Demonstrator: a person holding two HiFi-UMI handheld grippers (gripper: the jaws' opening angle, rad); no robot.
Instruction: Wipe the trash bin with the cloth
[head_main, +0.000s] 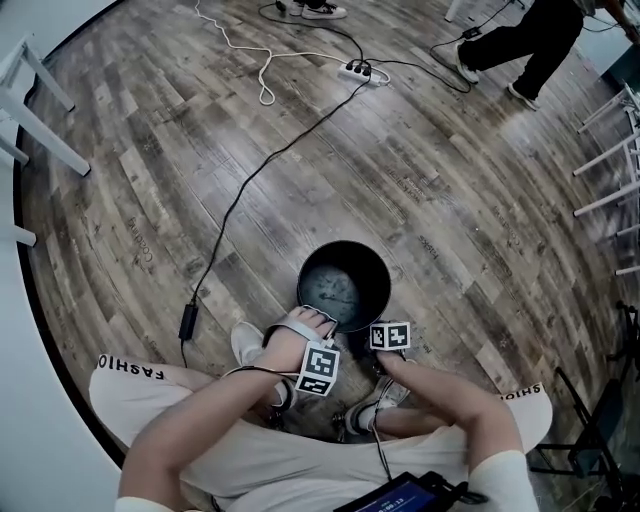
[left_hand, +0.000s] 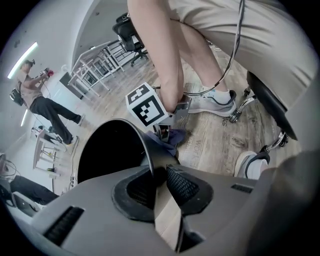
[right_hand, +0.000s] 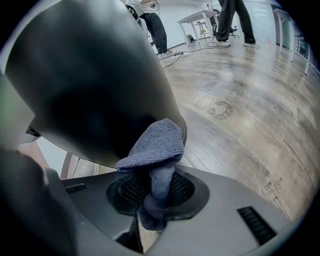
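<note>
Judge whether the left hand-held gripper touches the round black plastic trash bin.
Touching: left gripper view shows the hand-held gripper clamping the bin's rim.

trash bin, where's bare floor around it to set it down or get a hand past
Bare wood floor lies right of the trash bin, out to the white legs at the right edge, and up-left beyond the black cable. Crowded on the near side: left hand-held gripper, right hand-held gripper with the cloth, shoes.
</note>
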